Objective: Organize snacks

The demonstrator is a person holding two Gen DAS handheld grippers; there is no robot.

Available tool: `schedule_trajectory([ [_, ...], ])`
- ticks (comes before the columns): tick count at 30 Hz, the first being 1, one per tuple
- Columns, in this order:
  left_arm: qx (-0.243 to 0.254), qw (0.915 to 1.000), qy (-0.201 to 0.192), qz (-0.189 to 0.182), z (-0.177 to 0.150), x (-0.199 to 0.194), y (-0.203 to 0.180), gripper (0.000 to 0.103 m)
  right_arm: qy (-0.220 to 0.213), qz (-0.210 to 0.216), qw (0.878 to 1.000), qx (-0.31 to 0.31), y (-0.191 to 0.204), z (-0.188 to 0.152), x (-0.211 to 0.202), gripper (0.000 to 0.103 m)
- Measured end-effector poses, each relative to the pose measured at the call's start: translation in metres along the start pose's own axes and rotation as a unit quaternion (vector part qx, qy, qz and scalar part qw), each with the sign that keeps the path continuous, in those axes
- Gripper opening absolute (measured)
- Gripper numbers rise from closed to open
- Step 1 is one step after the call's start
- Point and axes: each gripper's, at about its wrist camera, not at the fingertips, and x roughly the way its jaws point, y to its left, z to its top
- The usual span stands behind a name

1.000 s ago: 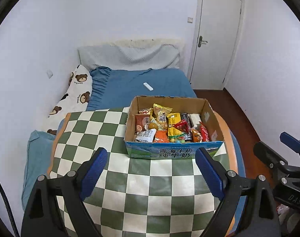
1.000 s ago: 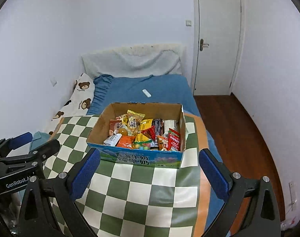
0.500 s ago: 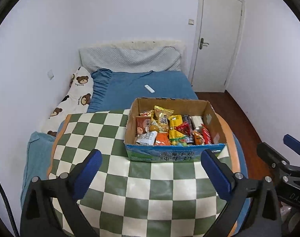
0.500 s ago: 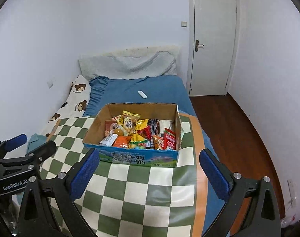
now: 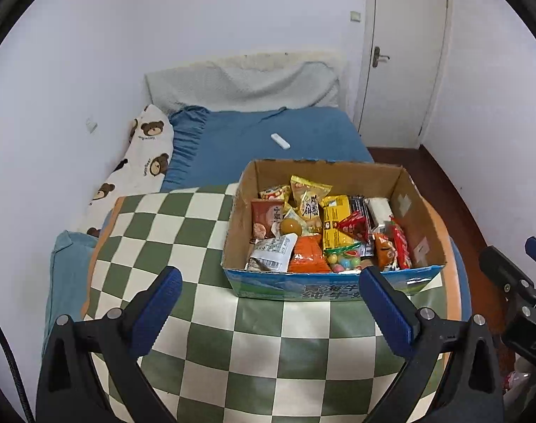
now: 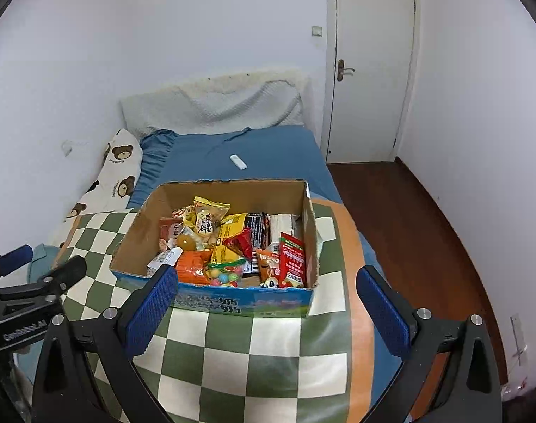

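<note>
Cardboard box [image 5: 333, 282]: corrugated brown walls, open top, glossy blue printed front panel; it sits on a green-and-cream checked cloth [image 5: 204, 246], toward its far right part. Contents: crinkly foil and plastic snack packets [image 5: 320, 225], heaped loosely in yellow, orange and red, among them a clear bag of round coloured candies [image 6: 225, 275].

Bed [image 5: 268, 134]: soft blue sheet, with a small white rectangular remote [image 5: 280, 140] lying well beyond the box.

Left gripper [image 5: 268, 312]: black frame, ribbed blue pads, jaws wide apart, holding nothing, near side of box.

Right gripper [image 6: 266, 312]: same build, jaws wide apart, empty, touching nothing.
</note>
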Motion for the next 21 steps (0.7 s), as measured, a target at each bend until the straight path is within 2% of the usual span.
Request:
schedule_trajectory([
  [10,0.008,0.9998,0.019,0.008,0.0,0.026,-0.001,0.103,0.022,-0.006,1.0,-0.001,0.001,-0.001,0.037,0.103],
  [21,0.019,0.9997,0.015,0.001,0.0,0.028,-0.002,0.103,0.025,0.004,1.0,0.0,0.002,-0.001,0.043,0.103],
])
